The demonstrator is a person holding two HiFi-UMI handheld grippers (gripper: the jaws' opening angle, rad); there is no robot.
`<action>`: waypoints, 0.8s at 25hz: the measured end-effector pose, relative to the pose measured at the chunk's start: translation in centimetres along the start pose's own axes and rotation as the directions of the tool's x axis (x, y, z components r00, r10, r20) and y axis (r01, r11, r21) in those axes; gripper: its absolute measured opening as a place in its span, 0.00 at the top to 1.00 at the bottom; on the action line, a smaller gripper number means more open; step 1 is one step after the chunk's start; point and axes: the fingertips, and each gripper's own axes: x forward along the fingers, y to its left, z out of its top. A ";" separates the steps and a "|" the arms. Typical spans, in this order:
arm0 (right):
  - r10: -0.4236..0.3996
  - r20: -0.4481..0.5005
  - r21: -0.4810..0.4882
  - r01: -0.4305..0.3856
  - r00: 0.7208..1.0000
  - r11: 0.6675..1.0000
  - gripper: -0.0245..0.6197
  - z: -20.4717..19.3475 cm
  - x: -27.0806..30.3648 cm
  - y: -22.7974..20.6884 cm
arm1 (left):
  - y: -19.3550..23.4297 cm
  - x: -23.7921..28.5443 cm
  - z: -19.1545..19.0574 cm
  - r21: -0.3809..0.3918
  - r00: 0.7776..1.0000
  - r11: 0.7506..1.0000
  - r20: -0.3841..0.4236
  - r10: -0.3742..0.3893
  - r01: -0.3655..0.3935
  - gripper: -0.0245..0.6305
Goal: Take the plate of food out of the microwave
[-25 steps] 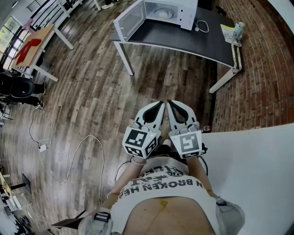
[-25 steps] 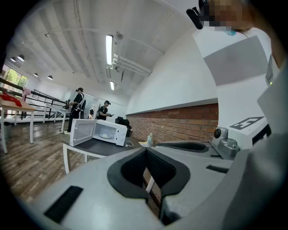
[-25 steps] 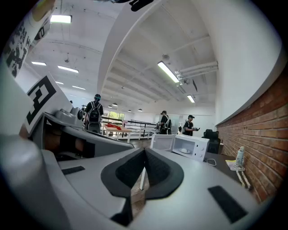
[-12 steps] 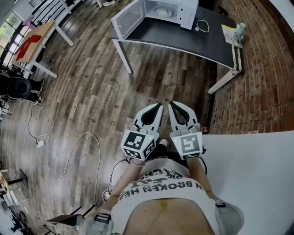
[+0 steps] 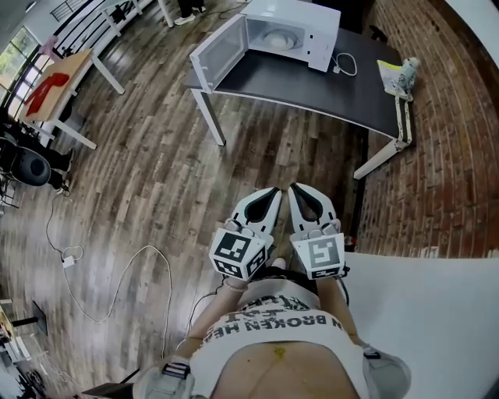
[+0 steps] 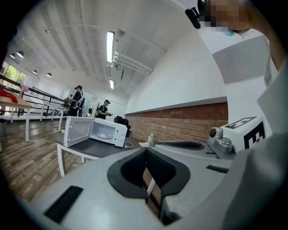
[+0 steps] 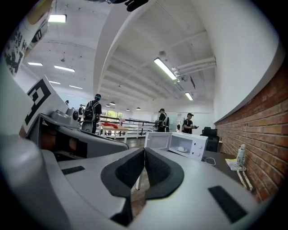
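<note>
Around: microwave (image 5: 292, 31) on dark table (image 5: 327, 74), door (image 5: 218, 51) swung open leftward; bottle (image 5: 405, 68) at the table's right end.
Plate: plate of food (image 5: 277, 22) lies flat inside the microwave, well apart from both grippers.
Claws: left gripper (image 5: 273, 190) and right gripper (image 5: 295, 188) side by side, both pinched together, empty.
Unclear: food too small to make out.

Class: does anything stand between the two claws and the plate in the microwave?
Nothing visible does. The door of the microwave stands open, the plate lies exposed inside, and only wooden floor separates the left claw and right claw, both shut, from the table.
</note>
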 end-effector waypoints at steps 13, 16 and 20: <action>-0.102 0.008 0.026 0.102 0.995 0.994 0.95 2.2 12.7 -4.0 | 10.6 7.9 4.6 0.012 0.993 0.993 -0.014 -0.114 0.114 0.95; -0.108 0.001 0.028 0.108 0.994 0.994 0.95 2.3 14.8 -3.8 | 12.4 8.5 5.0 0.014 0.992 0.992 -0.021 -0.122 0.122 0.95; -0.110 -0.013 0.030 0.110 0.994 0.993 0.95 2.6 17.4 -3.2 | 14.9 8.7 5.5 0.011 0.991 0.992 -0.030 -0.129 0.129 0.95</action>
